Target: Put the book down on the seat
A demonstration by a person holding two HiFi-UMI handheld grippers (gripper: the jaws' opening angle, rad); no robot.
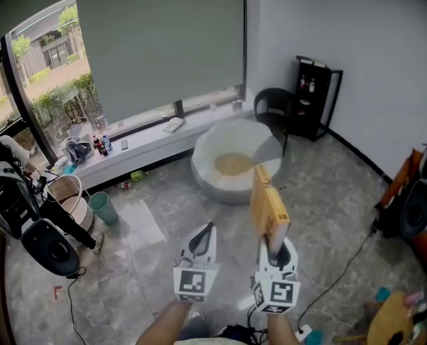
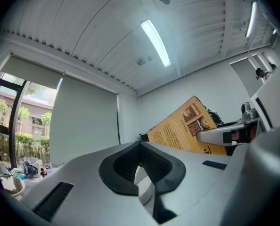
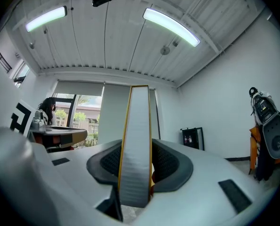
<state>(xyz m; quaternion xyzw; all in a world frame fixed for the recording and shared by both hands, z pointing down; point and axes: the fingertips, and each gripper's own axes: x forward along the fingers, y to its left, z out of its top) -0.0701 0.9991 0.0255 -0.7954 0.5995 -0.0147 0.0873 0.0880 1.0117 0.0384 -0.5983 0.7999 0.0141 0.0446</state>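
Head view pretty much says it all: the book (image 1: pixel 268 210) is clamped upright in the right hand-held gripper (image 1: pixel 274 249) and held up in the air over the floor (image 1: pixel 156 264), well short of the round white seat (image 1: pixel 201 160) with the tan cushion in the middle. So nothing has been put down yet. In the right gripper view the book's page edge is seen squeezed between both black pads, so the grip looks solid. The left hand-held gripper (image 1: pixel 201 241) is carried alongside with its jaws brought together on nothing; only the book's yellow cover is seen off to one side in its view. Judged from that, the pick-up part is done and the rest is left: the book has to be carried across to the seat, lowered, probably tipped flat onto the cushion, then let go. A black chair (image 1: pixel 272 105) is also seen behind, but the round seat is reckoned the likelier target.
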